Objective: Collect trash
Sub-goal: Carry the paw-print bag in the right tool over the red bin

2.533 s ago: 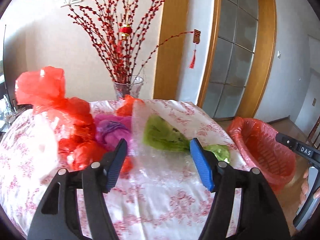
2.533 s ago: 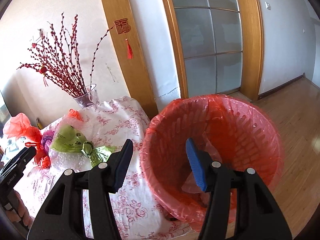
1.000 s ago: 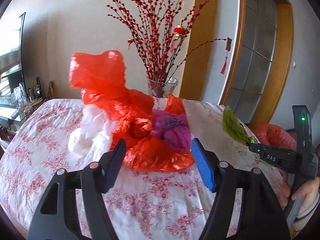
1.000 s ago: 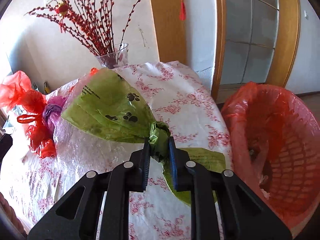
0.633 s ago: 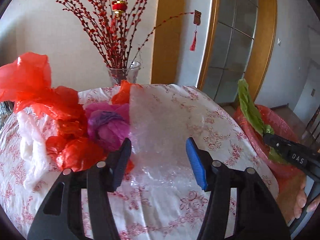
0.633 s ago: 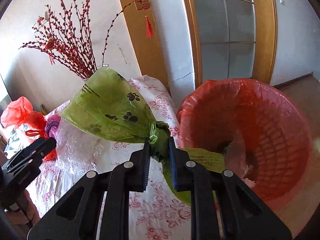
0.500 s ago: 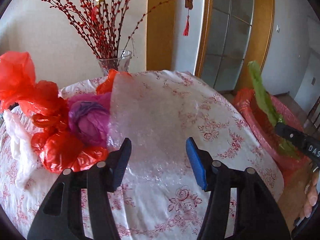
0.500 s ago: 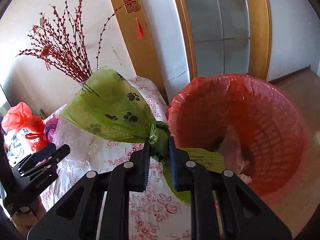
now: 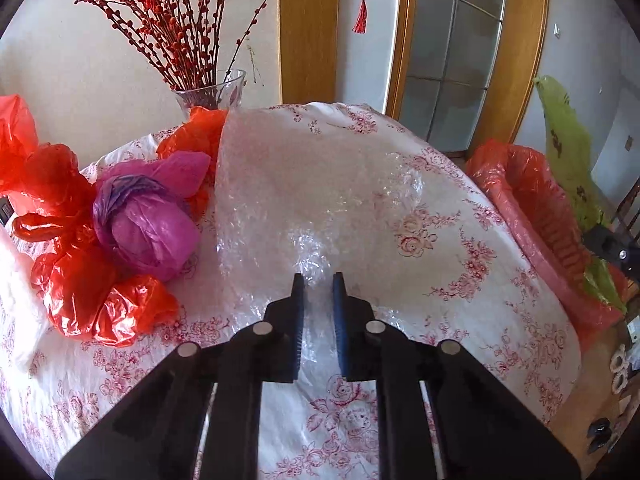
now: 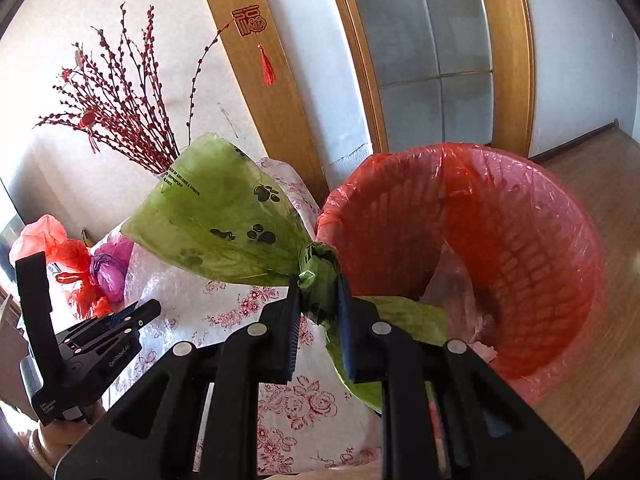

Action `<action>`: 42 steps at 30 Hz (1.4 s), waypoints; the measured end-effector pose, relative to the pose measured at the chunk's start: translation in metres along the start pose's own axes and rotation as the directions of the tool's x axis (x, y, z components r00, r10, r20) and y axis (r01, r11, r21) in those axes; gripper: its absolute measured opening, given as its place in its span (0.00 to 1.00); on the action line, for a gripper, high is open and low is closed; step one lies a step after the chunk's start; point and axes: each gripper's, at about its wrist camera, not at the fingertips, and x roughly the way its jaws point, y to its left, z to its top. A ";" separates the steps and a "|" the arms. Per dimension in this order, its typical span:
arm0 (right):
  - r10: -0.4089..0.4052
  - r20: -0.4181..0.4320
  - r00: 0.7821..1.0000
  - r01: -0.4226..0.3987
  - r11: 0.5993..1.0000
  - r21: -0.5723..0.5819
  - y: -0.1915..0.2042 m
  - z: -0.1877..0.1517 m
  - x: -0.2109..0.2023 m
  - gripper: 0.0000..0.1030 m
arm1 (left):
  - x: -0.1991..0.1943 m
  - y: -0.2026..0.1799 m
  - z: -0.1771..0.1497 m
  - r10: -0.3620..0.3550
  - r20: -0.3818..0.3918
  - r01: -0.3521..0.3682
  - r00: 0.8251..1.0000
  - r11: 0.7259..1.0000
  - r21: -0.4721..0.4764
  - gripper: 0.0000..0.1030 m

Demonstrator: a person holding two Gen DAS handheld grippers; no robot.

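My right gripper (image 10: 318, 292) is shut on the knot of a green paw-print bag (image 10: 224, 220) and holds it at the near rim of the red-lined waste basket (image 10: 520, 248). The green bag also shows in the left wrist view (image 9: 568, 152), above the basket (image 9: 532, 200). My left gripper (image 9: 318, 280) is shut on a fold of the clear bubble wrap (image 9: 304, 184) that lies on the floral tablecloth (image 9: 460, 264). It also shows in the right wrist view (image 10: 136, 314).
Red plastic bags (image 9: 80, 292) and a purple bag (image 9: 148, 228) lie on the left of the table. A glass vase with red branches (image 9: 208, 92) stands at the back. The wooden floor (image 10: 600, 184) lies beyond the basket.
My left gripper has closed on the bubble wrap. My right gripper has carried the green bag closer to the basket's rim.
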 end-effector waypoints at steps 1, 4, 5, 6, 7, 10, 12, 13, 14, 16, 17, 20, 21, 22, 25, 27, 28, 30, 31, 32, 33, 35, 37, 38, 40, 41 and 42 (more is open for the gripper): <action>-0.001 0.002 1.000 0.001 1.000 0.000 0.000 0.000 -0.001 0.17 | -0.003 -0.001 0.001 -0.013 0.016 0.013 1.000 1.000 -0.002 0.13; -0.003 0.012 1.000 0.003 1.000 0.005 -0.004 0.000 -0.006 0.17 | -0.016 -0.005 0.005 -0.057 0.062 0.057 0.996 0.998 -0.003 0.12; -0.003 0.016 1.000 0.003 1.000 0.008 -0.005 0.000 -0.008 0.17 | -0.021 -0.007 0.007 -0.068 0.078 0.069 0.995 0.998 0.000 0.12; -0.005 0.020 1.000 0.004 1.000 0.012 -0.007 0.001 -0.009 0.17 | -0.025 -0.009 0.008 -0.076 0.092 0.076 0.993 0.997 0.004 0.12; -0.007 0.025 1.000 0.006 1.000 0.016 -0.008 0.001 -0.011 0.17 | -0.029 -0.011 0.010 -0.084 0.105 0.084 0.991 0.996 0.007 0.12; -0.014 0.039 0.999 0.012 0.999 0.032 -0.014 0.002 -0.017 0.17 | -0.039 -0.016 0.015 -0.104 0.137 0.103 0.985 0.995 0.012 0.12; -0.021 0.047 0.999 0.019 0.999 0.042 -0.019 0.003 -0.020 0.17 | -0.044 -0.020 0.018 -0.116 0.150 0.116 0.982 0.993 0.012 0.12; -0.025 0.051 0.998 0.023 0.999 0.046 -0.021 0.004 -0.022 0.17 | -0.045 -0.022 0.020 -0.122 0.155 0.121 0.980 0.993 0.013 0.12; -0.031 0.056 0.998 0.028 0.998 0.050 -0.024 0.005 -0.024 0.17 | -0.047 -0.025 0.021 -0.128 0.160 0.127 0.979 0.992 0.016 0.12; -0.043 0.065 0.997 0.039 0.998 0.054 -0.029 0.007 -0.028 0.17 | -0.051 -0.031 0.024 -0.139 0.169 0.137 0.976 0.990 0.024 0.11; -0.049 0.071 0.996 0.045 0.997 0.057 -0.032 0.008 -0.030 0.17 | -0.052 -0.035 0.025 -0.147 0.173 0.144 0.974 0.989 0.028 0.11; -0.068 0.087 0.994 0.062 0.995 0.073 -0.040 0.010 -0.038 0.17 | -0.054 -0.046 0.029 -0.173 0.180 0.168 0.968 0.985 0.038 0.11; -0.074 0.092 0.993 0.067 0.995 0.079 -0.043 0.010 -0.040 0.17 | -0.056 -0.049 0.030 -0.183 0.182 0.178 0.966 0.983 0.041 0.11; -0.079 0.096 0.992 0.071 0.994 0.087 -0.046 0.011 -0.042 0.17 | -0.057 -0.054 0.031 -0.193 0.183 0.188 0.964 0.981 0.044 0.11; -0.099 0.109 0.989 0.087 0.991 0.104 -0.054 0.012 -0.049 0.17 | -0.059 -0.066 0.035 -0.226 0.191 0.220 0.955 0.974 0.050 0.11; -0.115 0.118 0.986 0.102 0.988 0.113 -0.059 0.014 -0.053 0.17 | -0.060 -0.074 0.038 -0.248 0.195 0.242 0.949 0.969 0.057 0.11; -0.123 0.123 0.985 0.109 0.987 0.119 -0.062 0.014 -0.055 0.17 | -0.060 -0.078 0.038 -0.259 0.196 0.252 0.946 0.966 0.061 0.11; -0.137 0.132 0.982 0.119 0.984 0.135 -0.068 0.017 -0.059 0.17 | -0.061 -0.087 0.039 -0.280 0.194 0.271 0.940 0.960 0.072 0.11; -0.145 0.136 0.980 0.125 0.982 0.145 -0.071 0.017 -0.061 0.17 | -0.060 -0.092 0.039 -0.286 0.192 0.276 0.939 0.958 0.077 0.11; -0.150 0.139 0.979 0.128 0.980 0.154 -0.073 0.017 -0.063 0.17 | -0.059 -0.096 0.039 -0.294 0.189 0.283 0.937 0.955 0.082 0.11; -0.156 0.141 0.978 0.132 0.977 0.166 -0.076 0.018 -0.064 0.17 | -0.059 -0.101 0.040 -0.301 0.185 0.290 0.935 0.953 0.087 0.11; -0.163 0.145 0.976 0.135 0.973 0.186 -0.082 0.017 -0.066 0.17 | -0.058 -0.109 0.040 -0.315 0.180 0.303 0.932 0.949 0.092 0.11; -0.171 0.146 0.974 0.140 0.970 0.201 -0.086 0.017 -0.068 0.17 | -0.056 -0.116 0.040 -0.328 0.174 0.316 0.928 0.944 0.096 0.11; -0.175 0.146 0.974 0.143 0.968 0.208 -0.088 0.018 -0.068 0.17 | -0.055 -0.119 0.040 -0.334 0.171 0.321 0.927 0.942 0.100 0.11; -0.185 0.144 0.972 0.150 0.963 0.225 -0.091 0.017 -0.069 0.17 | -0.054 -0.125 0.040 -0.344 0.166 0.330 0.924 0.938 0.107 0.11; -0.188 0.144 0.971 0.152 0.961 0.233 -0.094 0.018 -0.068 0.17 | -0.052 -0.129 0.041 -0.349 0.162 0.335 0.923 0.936 0.110 0.11; -0.192 0.144 0.971 0.153 0.958 0.241 -0.096 0.018 -0.068 0.17 | -0.051 -0.133 0.041 -0.355 0.158 0.340 0.922 0.934 0.113 0.11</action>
